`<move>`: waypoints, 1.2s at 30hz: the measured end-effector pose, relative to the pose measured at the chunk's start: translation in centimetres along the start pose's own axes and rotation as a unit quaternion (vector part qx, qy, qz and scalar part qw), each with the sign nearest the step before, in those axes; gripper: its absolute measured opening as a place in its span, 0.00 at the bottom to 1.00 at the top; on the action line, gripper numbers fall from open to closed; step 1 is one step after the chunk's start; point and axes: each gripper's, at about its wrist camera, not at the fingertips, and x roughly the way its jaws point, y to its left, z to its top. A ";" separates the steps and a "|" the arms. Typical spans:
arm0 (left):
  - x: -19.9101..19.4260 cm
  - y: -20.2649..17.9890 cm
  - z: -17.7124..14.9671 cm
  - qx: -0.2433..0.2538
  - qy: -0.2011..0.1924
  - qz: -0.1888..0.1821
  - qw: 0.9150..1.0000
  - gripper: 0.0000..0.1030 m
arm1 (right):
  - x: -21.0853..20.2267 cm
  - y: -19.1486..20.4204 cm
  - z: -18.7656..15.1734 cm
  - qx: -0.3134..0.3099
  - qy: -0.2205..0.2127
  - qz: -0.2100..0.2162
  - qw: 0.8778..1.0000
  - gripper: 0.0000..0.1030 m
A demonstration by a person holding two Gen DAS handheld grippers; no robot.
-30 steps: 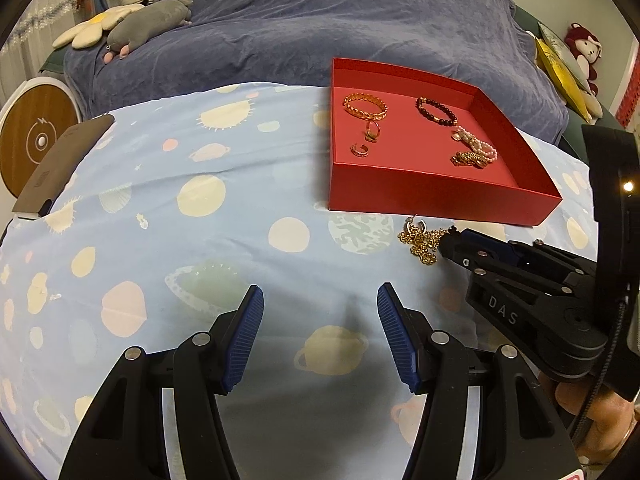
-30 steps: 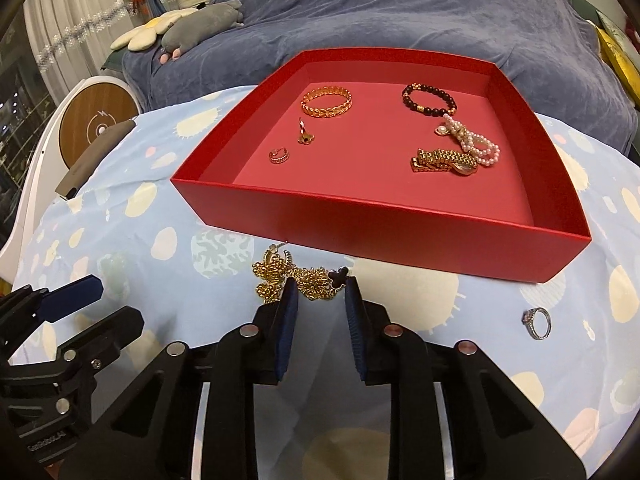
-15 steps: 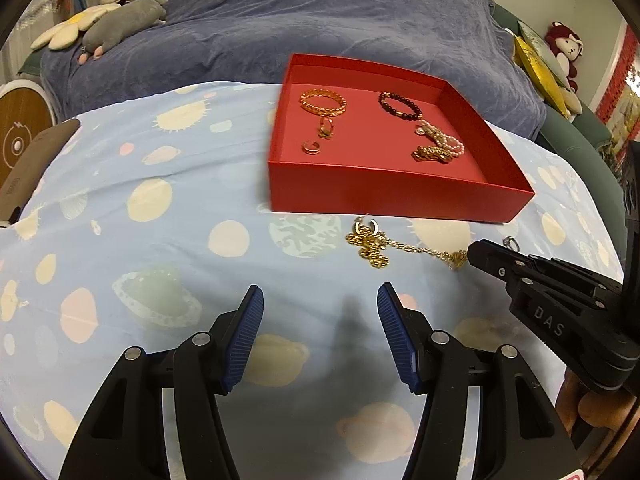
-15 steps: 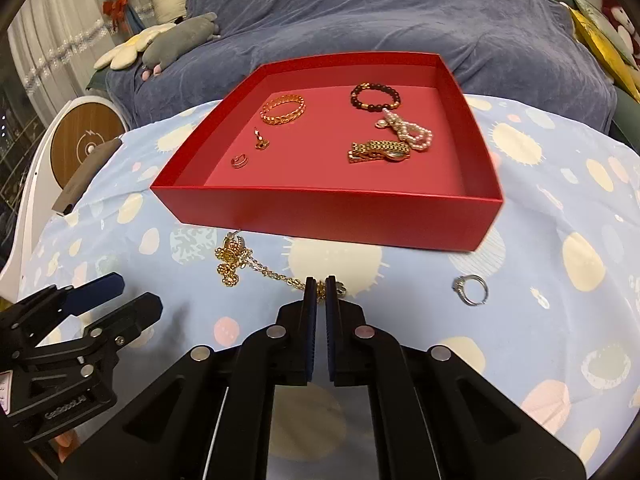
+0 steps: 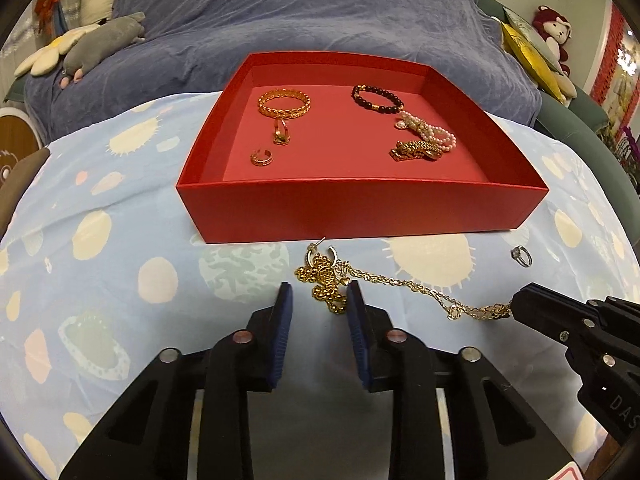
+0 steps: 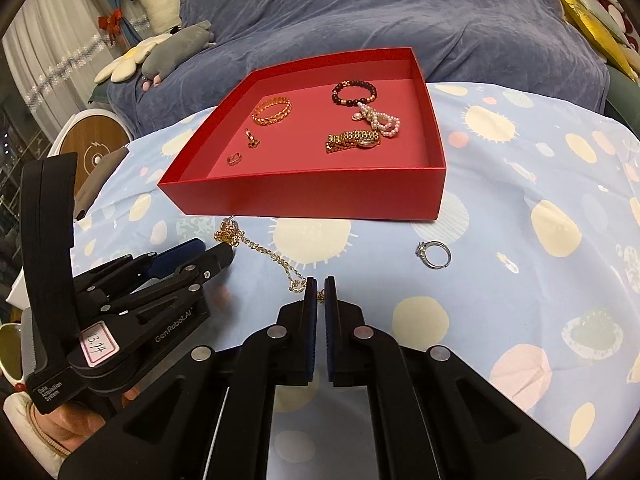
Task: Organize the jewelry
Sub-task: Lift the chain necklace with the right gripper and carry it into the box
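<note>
A gold chain necklace (image 5: 404, 282) lies stretched on the patterned cloth in front of the red tray (image 5: 360, 208). My right gripper (image 6: 321, 285) is shut on one end of the necklace (image 6: 276, 258). My left gripper (image 5: 318, 294) is open, its fingers either side of the bunched pendant end (image 5: 326, 278). The tray (image 6: 304, 192) holds a gold bangle (image 5: 284, 103), a dark bead bracelet (image 5: 377, 98), a pearl strand (image 5: 428, 130), a gold watch (image 5: 416, 151) and small rings. A silver ring (image 6: 433, 255) lies loose on the cloth; it also shows in the left wrist view (image 5: 521, 256).
The cloth-covered table has a blue sofa (image 5: 320, 12) behind it with plush toys (image 5: 80, 46). A round wood-and-white object (image 6: 90, 146) stands at the left. A small earring (image 5: 320, 250) lies by the pendant end.
My right gripper pulled the necklace end back and right, stretching the chain. My left gripper moved forward and right, its fingers narrowed around the pendant end.
</note>
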 end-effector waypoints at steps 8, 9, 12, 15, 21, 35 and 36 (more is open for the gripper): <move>-1.1 0.8 -0.4 -0.003 0.001 -0.017 1.000 0.05 | -1.7 -0.5 0.4 0.007 -0.016 0.004 1.000 0.03; -1.5 1.0 -0.4 -0.007 0.000 -0.021 1.000 0.05 | -2.0 -0.5 0.5 0.008 -0.020 0.005 1.000 0.03; -3.2 1.7 -0.4 -0.020 -0.008 -0.032 0.999 0.05 | -3.6 -0.4 0.7 0.006 -0.038 0.007 0.999 0.03; -5.0 2.4 -0.4 -0.030 -0.016 -0.041 0.999 0.02 | -5.2 -0.4 1.1 0.006 -0.059 0.011 0.998 0.03; -8.1 2.8 -0.6 -0.033 -0.034 -0.058 0.997 0.02 | -7.9 -0.2 1.7 0.008 -0.090 0.022 0.996 0.03; -15.0 3.4 0.3 -0.044 -0.076 -0.097 0.991 0.02 | -12.5 1.6 2.7 0.004 -0.140 0.044 0.989 0.03; -15.4 3.3 0.5 -0.042 -0.081 -0.097 0.991 0.02 | -12.8 1.8 2.7 0.003 -0.143 0.045 0.989 0.03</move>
